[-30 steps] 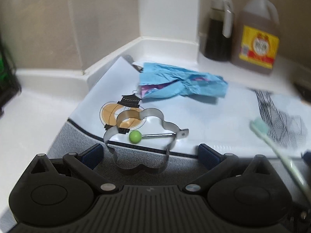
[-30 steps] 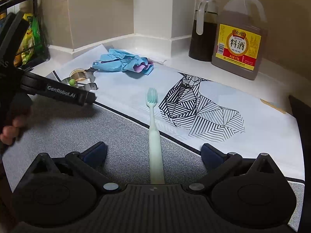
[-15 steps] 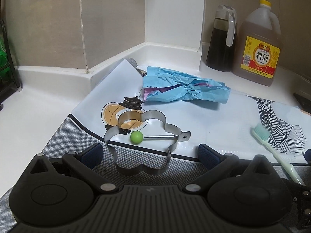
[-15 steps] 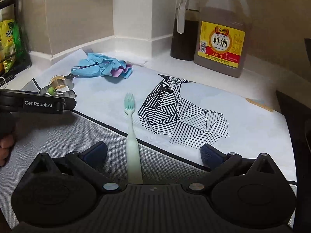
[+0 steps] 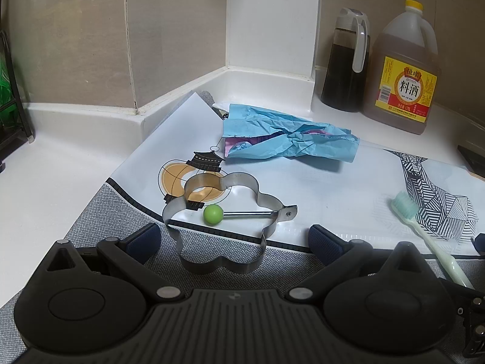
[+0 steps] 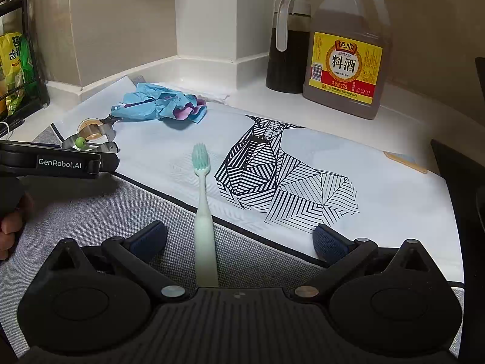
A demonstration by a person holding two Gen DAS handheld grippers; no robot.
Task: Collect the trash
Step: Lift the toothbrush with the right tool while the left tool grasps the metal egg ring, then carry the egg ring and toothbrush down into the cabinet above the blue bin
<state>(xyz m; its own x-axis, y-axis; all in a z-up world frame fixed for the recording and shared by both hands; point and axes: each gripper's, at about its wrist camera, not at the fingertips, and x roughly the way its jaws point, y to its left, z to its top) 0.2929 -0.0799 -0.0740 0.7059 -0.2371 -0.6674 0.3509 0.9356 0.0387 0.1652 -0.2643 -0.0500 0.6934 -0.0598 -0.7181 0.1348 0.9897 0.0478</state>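
Note:
A crumpled blue wrapper (image 5: 285, 139) with a purple inside lies at the far end of the printed mat; the right wrist view shows the wrapper (image 6: 160, 106) at upper left. A flower-shaped metal egg ring (image 5: 221, 212) with a green knob sits just ahead of my left gripper (image 5: 235, 242), which is open and empty. A pale green toothbrush (image 6: 202, 200) lies on the mat, its handle running between the fingers of my open right gripper (image 6: 239, 239). My left gripper's body (image 6: 57, 160) shows at the left of the right wrist view, near the egg ring (image 6: 91, 136).
A dark sauce dispenser (image 6: 288, 39) and a big cooking wine jug (image 6: 348, 48) stand at the back by the white wall corner. A black rack with snack bags (image 6: 15, 66) is at far left. A hand (image 6: 12, 230) holds the left tool. The mat's grey border (image 6: 91, 212) lies nearest.
Both grippers have drifted a little; in the left wrist view the scene has steadied and come nearer. The toothbrush, wrapper and egg ring have not moved on the mat.

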